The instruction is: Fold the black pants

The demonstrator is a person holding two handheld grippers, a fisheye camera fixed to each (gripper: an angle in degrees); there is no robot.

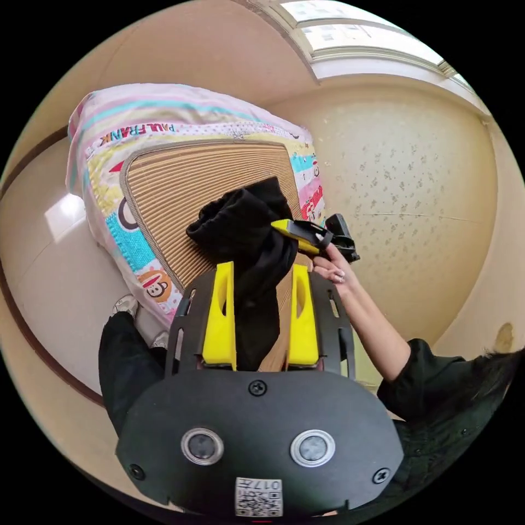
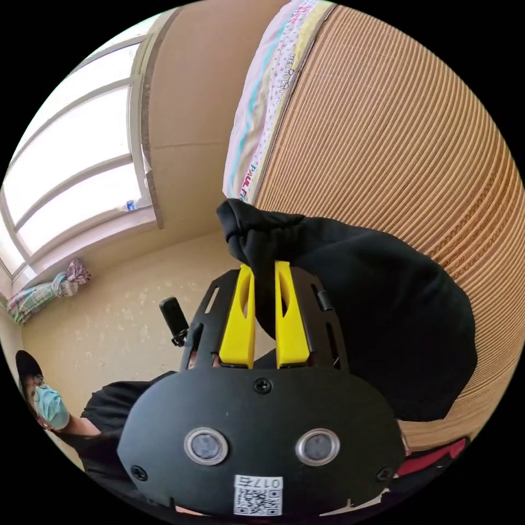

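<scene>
Yellow-jawed left claw (image 1: pixel 261 295) is seen with its jaws apart, the soft black fabric pants (image 1: pixel 249 240) hanging between them; whether they press cannot be told. Right claw (image 2: pixel 264 298) is clamped on a bunched edge of the pants (image 2: pixel 372 306), above the ribbed tan woven bed mat (image 2: pixel 394 131). Limp, light cloth is judged best gripped at waistband corners. No containers are present.

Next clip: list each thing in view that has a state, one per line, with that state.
black pants: bunched, lifted off the mat, held at two spots.
left gripper: jaws apart, pants hanging between them.
right gripper: shut on the pants.
woven mat: spread flat on the bed.
</scene>
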